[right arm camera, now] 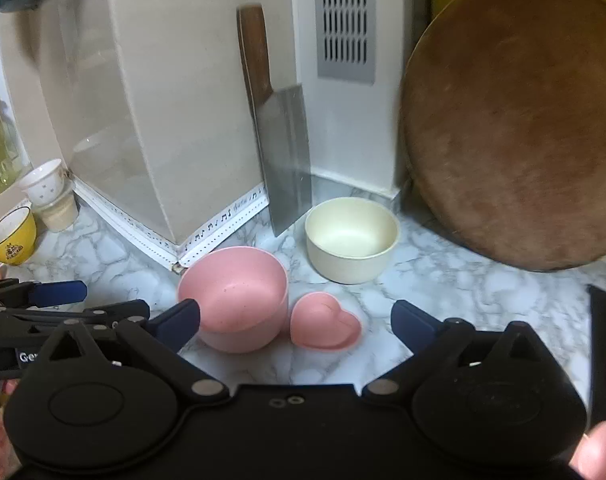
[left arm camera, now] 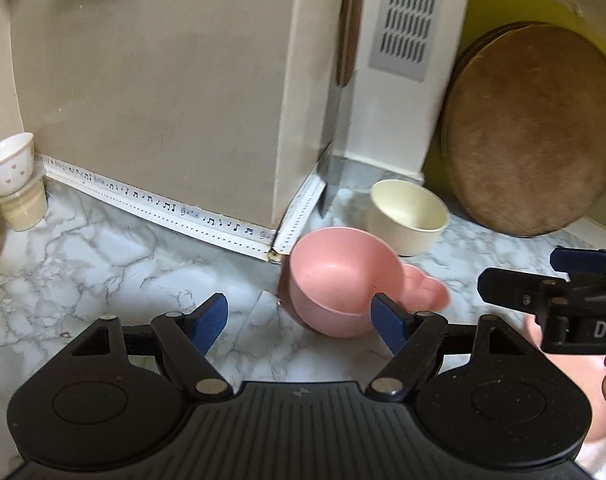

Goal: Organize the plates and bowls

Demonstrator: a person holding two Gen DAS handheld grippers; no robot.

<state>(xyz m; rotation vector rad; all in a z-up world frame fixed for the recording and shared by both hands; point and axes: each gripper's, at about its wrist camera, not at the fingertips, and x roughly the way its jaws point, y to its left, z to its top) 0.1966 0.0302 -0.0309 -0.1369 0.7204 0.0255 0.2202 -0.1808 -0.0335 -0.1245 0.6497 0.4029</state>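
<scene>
At centre frame on the marble bench (right arm camera: 483,292) sit a pink bowl (right arm camera: 233,298), a pink heart-shaped dish (right arm camera: 325,326) just beside it, and a cream bowl (right arm camera: 351,240) behind. Nothing is gathered yet; the next move probably calls for closing on the pink bowl's rim. Left gripper (left arm camera: 299,318) and right gripper (right arm camera: 295,320) both hang spread wide, holding nothing.

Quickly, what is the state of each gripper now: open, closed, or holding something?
Left gripper: open, holding nothing.
Right gripper: open, holding nothing.
</scene>
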